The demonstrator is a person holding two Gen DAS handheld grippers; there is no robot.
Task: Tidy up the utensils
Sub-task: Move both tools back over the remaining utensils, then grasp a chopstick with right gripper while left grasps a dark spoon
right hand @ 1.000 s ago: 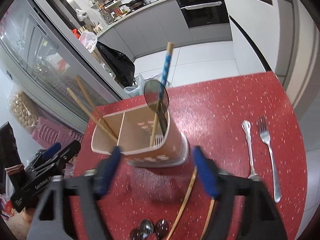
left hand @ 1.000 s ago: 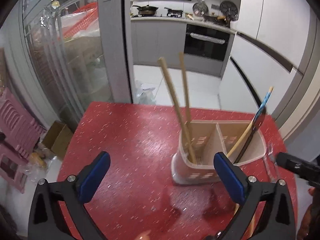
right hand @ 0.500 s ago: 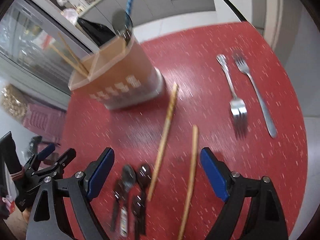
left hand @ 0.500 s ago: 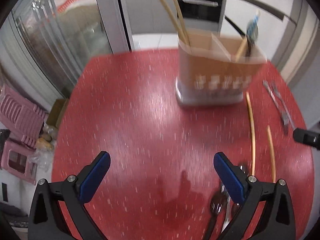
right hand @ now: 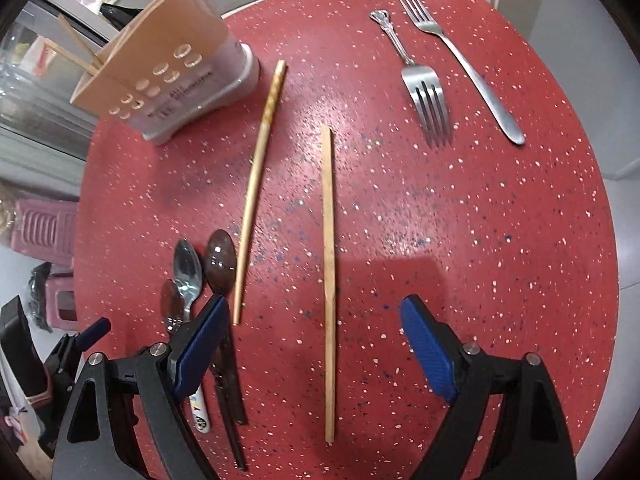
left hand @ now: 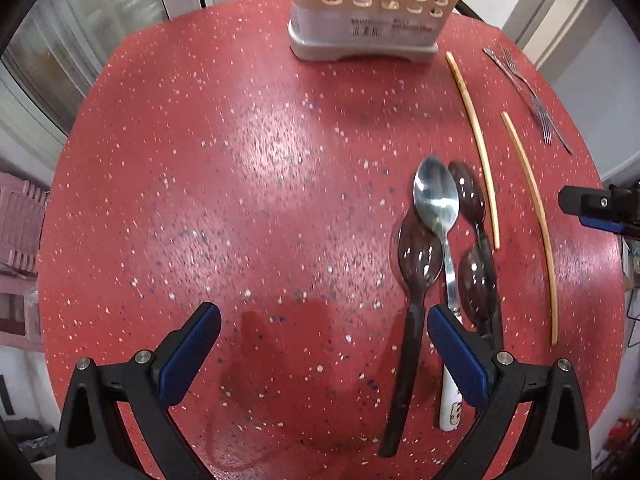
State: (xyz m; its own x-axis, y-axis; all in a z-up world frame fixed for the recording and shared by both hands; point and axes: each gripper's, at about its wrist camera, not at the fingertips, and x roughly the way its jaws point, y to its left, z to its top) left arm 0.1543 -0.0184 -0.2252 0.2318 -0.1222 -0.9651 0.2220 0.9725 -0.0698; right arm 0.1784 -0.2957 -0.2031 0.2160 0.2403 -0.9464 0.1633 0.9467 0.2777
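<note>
Early stage. Holder (right hand: 160,80) far ahead has two chopsticks, a ladle. Left gripper (left hand: 324,354) and right gripper (right hand: 316,354) both wide open, empty. Spoons (left hand: 436,200), chopstick (right hand: 328,280), forks (right hand: 426,92) loose on bench (left hand: 200,160).

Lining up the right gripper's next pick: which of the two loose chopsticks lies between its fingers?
The plain chopstick, farther from the holder. It runs up between the open right gripper. The patterned-end chopstick lies outside, beside the spoons.

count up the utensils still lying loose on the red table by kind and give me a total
Spoons: 4
Chopsticks: 2
Forks: 2
Total: 8 loose on the table.
</note>
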